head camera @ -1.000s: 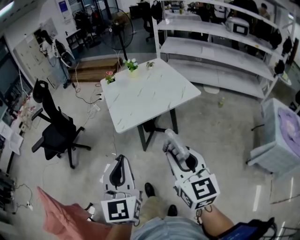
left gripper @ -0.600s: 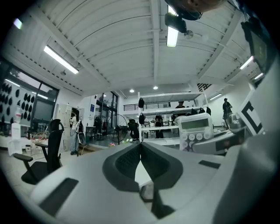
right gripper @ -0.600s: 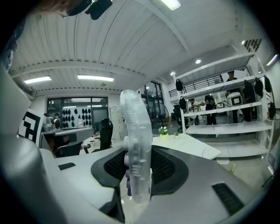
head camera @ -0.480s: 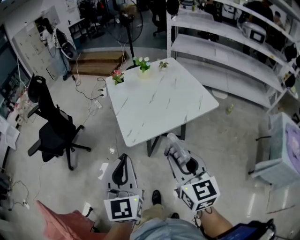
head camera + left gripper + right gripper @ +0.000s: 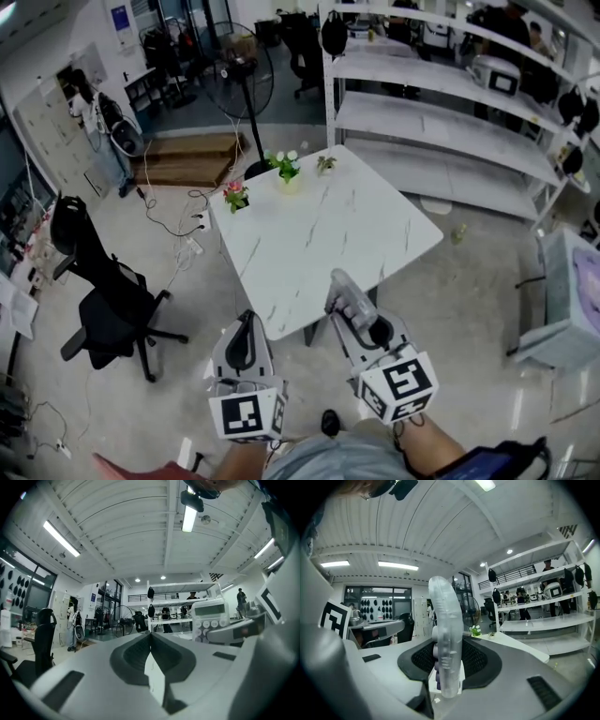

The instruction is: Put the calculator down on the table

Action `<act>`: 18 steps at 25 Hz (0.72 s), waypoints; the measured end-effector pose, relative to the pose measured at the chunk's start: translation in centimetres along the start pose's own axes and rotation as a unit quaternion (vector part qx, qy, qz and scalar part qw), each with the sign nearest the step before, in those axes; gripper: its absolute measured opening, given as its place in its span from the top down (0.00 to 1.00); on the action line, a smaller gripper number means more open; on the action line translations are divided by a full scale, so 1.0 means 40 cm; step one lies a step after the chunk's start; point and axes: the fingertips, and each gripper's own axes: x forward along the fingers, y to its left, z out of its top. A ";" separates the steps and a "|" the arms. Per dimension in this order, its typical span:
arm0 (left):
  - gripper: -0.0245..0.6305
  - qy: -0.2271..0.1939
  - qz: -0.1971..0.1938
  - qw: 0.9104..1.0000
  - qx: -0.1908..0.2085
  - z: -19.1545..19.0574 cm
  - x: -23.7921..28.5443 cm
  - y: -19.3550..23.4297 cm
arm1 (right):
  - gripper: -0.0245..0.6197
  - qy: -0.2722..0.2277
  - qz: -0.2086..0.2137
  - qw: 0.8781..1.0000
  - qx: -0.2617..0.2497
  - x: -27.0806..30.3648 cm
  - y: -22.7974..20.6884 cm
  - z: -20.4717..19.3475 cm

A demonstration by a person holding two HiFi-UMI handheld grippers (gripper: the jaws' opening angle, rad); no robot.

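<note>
A pale, translucent calculator [image 5: 348, 296] stands on edge between the jaws of my right gripper [image 5: 354, 309], which is shut on it just short of the near corner of the white marble table [image 5: 309, 234]. In the right gripper view the calculator [image 5: 446, 634] rises upright out of the right gripper [image 5: 447, 646], its purple keys facing left. My left gripper [image 5: 247, 323] hangs beside it on the left, shut with nothing in it. The left gripper view shows its jaws [image 5: 150, 637] pressed together and the calculator's key face [image 5: 210, 618] off to the right.
Three small flower pots [image 5: 284, 170] stand along the table's far edge. A black office chair [image 5: 105, 295] is on the left, a standing fan [image 5: 240, 79] behind the table, and white shelving [image 5: 450, 103] at the back right. A white cabinet [image 5: 567, 300] stands at the right.
Both grippers have come forward together, from the open floor up to the table's near corner. The calculator stays clamped in the right gripper and the left stays shut.
</note>
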 end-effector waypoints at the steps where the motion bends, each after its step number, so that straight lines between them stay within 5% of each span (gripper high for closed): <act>1: 0.95 0.005 -0.004 1.000 -0.002 -0.010 0.012 0.001 | 0.74 0.001 -0.004 1.000 0.001 0.009 -0.008 -0.001; 18: 0.95 0.049 -0.051 0.997 -0.005 -0.121 0.259 -0.040 | 0.74 0.018 -0.047 0.999 0.019 0.157 -0.212 -0.028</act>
